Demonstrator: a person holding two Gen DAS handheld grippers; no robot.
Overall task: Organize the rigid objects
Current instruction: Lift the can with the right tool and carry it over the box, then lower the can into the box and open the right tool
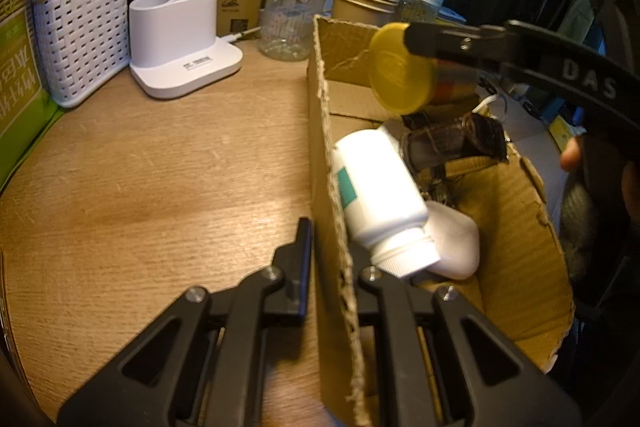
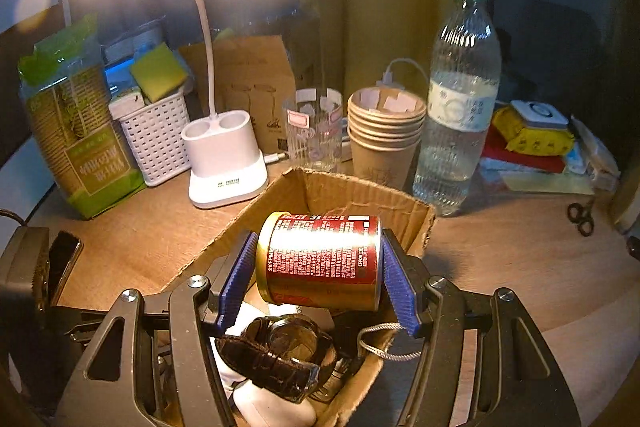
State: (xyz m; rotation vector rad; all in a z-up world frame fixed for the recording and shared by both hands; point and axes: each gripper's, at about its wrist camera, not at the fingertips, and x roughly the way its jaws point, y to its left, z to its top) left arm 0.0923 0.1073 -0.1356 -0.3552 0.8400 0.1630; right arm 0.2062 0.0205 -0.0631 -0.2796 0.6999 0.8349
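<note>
A torn cardboard box (image 1: 320, 131) stands on the wooden desk. My left gripper (image 1: 330, 247) is shut on its near side wall, one finger outside and one inside. Inside lie a white bottle (image 1: 380, 203), a white case (image 1: 456, 247) and a dark-strapped watch (image 1: 452, 143). My right gripper (image 2: 319, 243) is shut on a red-and-gold can (image 2: 320, 267), blue pads on its two ends, holding it sideways just above the box (image 2: 360, 193). The watch (image 2: 280, 347) lies under it. From the left wrist, the can's yellow lid (image 1: 400, 67) hangs over the box's far end.
Along the back stand a white lamp base (image 2: 224, 163), a white basket (image 2: 156, 143), a glass (image 2: 316, 127), stacked paper cups (image 2: 384, 135) and a water bottle (image 2: 460, 107). Scissors (image 2: 582, 215) lie at the right. Bare desk (image 1: 160, 187) lies left of the box.
</note>
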